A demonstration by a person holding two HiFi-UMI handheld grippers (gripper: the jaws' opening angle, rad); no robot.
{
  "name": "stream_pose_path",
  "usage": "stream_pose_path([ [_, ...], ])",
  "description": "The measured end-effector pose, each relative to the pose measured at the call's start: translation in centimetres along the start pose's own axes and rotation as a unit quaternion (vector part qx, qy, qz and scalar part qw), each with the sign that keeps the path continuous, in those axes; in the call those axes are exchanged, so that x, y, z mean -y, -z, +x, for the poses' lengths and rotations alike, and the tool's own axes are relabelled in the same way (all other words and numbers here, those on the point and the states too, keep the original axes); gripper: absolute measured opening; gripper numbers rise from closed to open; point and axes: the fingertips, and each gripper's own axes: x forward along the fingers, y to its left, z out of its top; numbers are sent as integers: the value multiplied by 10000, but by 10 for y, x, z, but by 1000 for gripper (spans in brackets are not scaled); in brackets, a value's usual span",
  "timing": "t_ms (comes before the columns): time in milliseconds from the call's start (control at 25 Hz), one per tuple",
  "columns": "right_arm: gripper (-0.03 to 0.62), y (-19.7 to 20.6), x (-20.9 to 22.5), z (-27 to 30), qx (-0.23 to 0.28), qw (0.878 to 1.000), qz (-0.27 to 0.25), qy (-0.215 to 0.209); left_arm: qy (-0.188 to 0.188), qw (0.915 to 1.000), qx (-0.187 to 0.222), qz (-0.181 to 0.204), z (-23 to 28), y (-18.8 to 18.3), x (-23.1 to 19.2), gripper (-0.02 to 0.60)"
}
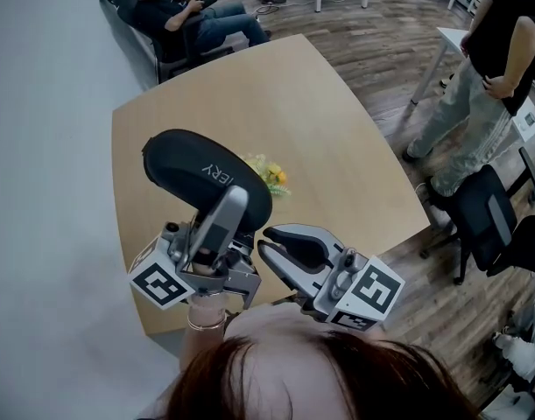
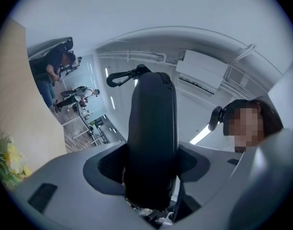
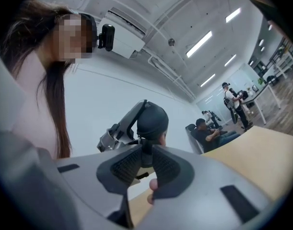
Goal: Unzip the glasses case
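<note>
Glasses case (image 1: 206, 178): black, oval and zipped shut. It is lifted clear of the table (image 1: 337, 147), above its near left part, and slants up and away from the person.
Left gripper (image 1: 228, 213): over the table's near edge and tipped upward. Its marker cube (image 1: 162, 278) is at the low end, towards the person.
Left jaws: spread wide, with the pads pressed on both long sides of the case (image 2: 153, 143) at its near end, so this gripper carries the case.
Left forearm (image 1: 206, 322): comes up from under the table's near edge, with a bracelet at the wrist.
Clip (image 2: 122, 75): a dark snap hook at the case's far, upper end.
Right gripper (image 1: 263, 240): over the table's near edge, beside the left gripper. It is closer to level and aims at the case's near end.
Right jaws: drawn narrow. In the right gripper view (image 3: 146, 159) they pinch a thin dark zip pull (image 3: 146, 155) that hangs from the rounded end of the case (image 3: 152, 120).
Right marker cube (image 1: 372, 291): past the table's near edge, next to the person's head.
Yellow flowers (image 1: 271, 175): lying on the table, partly covered by the raised case.
</note>
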Motion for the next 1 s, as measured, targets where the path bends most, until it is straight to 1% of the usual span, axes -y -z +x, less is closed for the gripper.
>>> stream_pose_path([
  [360,77,-3,-6,10,39,9999,46,-148,93,9998,-173,-44,5,7,4,282],
  [600,77,-4,-3,16,116,9995,223,-171,195,9993,-276,-139,6,12,3,282],
  [640,72,-4,-4,16,119,9996,185,-152,196,9993,-278,-150,6,12,3,282],
  [680,49,-4,-5,17,109,9998,113,-127,189,9993,-280,-158,6,12,4,282],
  [800,20,1,-9,18,28,9999,-146,-59,157,9994,-266,-182,6,11,2,282],
  [1000,14,3,-6,14,14,9997,-226,2,62,9996,-175,-210,5,11,-3,282],
])
